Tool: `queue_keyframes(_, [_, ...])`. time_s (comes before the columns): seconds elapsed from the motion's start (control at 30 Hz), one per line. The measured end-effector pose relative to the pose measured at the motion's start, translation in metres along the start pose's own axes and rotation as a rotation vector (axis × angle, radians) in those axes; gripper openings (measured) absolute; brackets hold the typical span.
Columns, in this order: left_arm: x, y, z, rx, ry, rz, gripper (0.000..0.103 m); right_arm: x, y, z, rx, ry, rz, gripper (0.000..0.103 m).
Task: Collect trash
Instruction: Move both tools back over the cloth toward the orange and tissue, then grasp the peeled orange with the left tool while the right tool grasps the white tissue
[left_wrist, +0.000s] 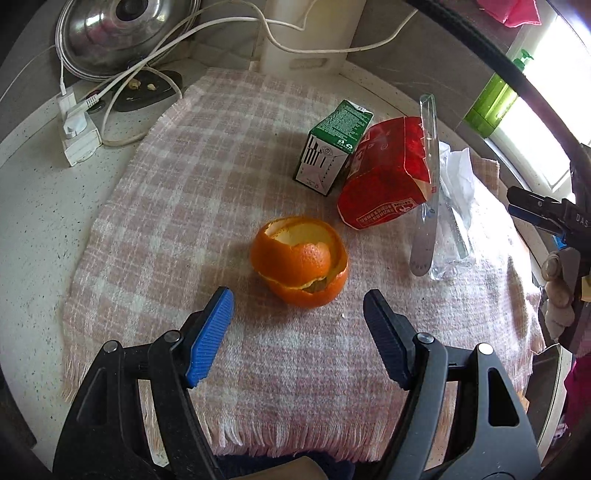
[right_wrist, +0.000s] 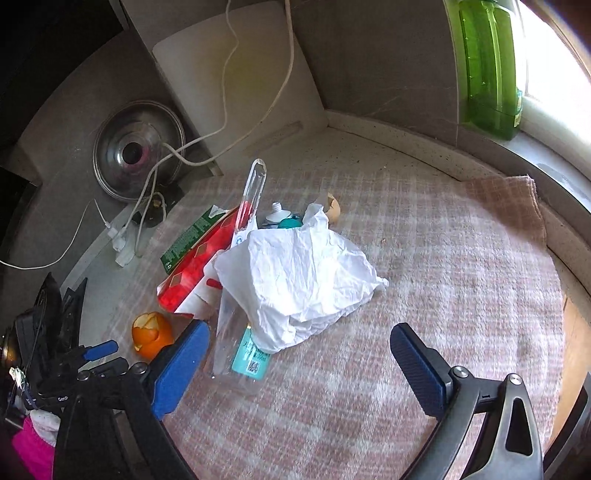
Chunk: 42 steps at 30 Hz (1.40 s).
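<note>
Fingers of both the left gripper (left_wrist: 298, 301) and right gripper (right_wrist: 299, 354) gape wide, holding nothing. The orange peel (left_wrist: 300, 261) at frame centre could crumple; the tissue (right_wrist: 295, 277) probably hides 1 bottle, spoiling that grab.

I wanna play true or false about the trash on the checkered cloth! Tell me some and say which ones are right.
1. The orange peel lies just in front of the left gripper. True.
2. The left gripper is squeezing the peel. False: its jaws stand open, apart from it.
3. The green carton stands beside the red package. True.
4. The crumpled white paper is blue. False: it is white.
5. The right gripper holds nothing. True.
</note>
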<state>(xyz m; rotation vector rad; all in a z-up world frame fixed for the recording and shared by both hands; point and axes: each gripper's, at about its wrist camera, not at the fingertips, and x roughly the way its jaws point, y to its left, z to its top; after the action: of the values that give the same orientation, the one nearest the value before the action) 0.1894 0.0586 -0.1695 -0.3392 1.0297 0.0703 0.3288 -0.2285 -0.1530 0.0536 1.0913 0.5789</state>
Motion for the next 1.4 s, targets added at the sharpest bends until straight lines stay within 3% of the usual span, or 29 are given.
queue_keyframes(0.27, [0.017, -0.004, 0.013, -0.007, 0.017, 0.012, 0.075, 0.042, -0.008, 0.027, 0.009, 0.049, 0.075, 0.1])
queue_keyframes(0.4, [0.025, 0.0, 0.017, -0.037, 0.027, 0.014, 0.075, 0.063, -0.008, 0.038, -0.01, 0.079, 0.064, 0.101])
queue_keyframes(0.6, [0.035, 0.003, 0.017, -0.054, 0.049, -0.01, 0.075, 0.089, -0.02, 0.04, 0.079, 0.111, 0.12, 0.099])
queue_keyframes(0.73, [0.042, 0.003, 0.02, -0.049, 0.055, -0.015, 0.075, 0.102, -0.024, 0.036, 0.141, 0.149, 0.214, 0.08])
queue_keyframes(0.8, [0.045, 0.002, 0.021, -0.055, 0.058, -0.02, 0.075, 0.105, -0.028, 0.033, 0.168, 0.151, 0.249, 0.076])
queue_keyframes(0.87, [0.048, 0.004, 0.024, -0.066, 0.063, -0.028, 0.075, 0.103, -0.035, 0.032, 0.205, 0.144, 0.272, 0.066])
queue_keyframes(0.93, [0.051, 0.003, 0.024, -0.061, 0.066, -0.024, 0.075, 0.102, -0.043, 0.03, 0.251, 0.15, 0.292, 0.041])
queue_keyframes(1.03, [0.052, 0.001, 0.022, -0.048, 0.066, -0.018, 0.075, 0.102, -0.049, 0.025, 0.26, 0.168, 0.299, 0.03])
queue_keyframes(1.23, [0.055, 0.001, 0.024, -0.036, 0.058, -0.021, 0.07, 0.089, -0.053, 0.016, 0.261, 0.14, 0.296, 0.02])
queue_keyframes(1.4, [0.054, -0.001, 0.025, -0.008, 0.049, -0.02, 0.064, 0.067, -0.062, 0.009, 0.257, 0.11, 0.289, 0.018])
